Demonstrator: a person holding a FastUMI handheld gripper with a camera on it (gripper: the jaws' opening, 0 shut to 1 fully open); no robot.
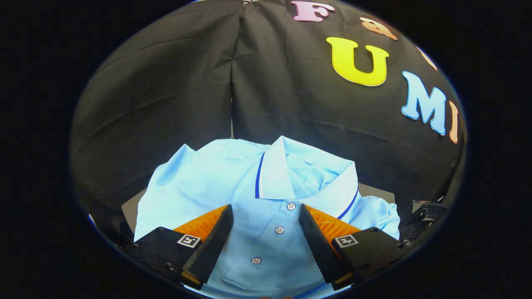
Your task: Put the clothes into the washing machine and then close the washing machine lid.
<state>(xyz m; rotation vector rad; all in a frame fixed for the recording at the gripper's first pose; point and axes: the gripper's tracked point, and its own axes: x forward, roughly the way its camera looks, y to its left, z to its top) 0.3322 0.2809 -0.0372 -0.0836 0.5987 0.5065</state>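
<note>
A light blue polo shirt [216, 182] lies spread out just below and ahead of me, its white collar with a dark blue stripe turned up toward the far side. Three buttons run down its placket, which lies in the gap between my two fingers. My gripper [265, 211] is open, its fingers wide apart over the shirt's chest, one on each side of the placket. Whether the tips touch the cloth I cannot tell.
The shirt rests on a dark surface [376, 192] that shows at its edges. Black cloth [174, 91] hangs close behind the shirt as the booth's wall. A dark object [424, 218] sits to the right of the shirt.
</note>
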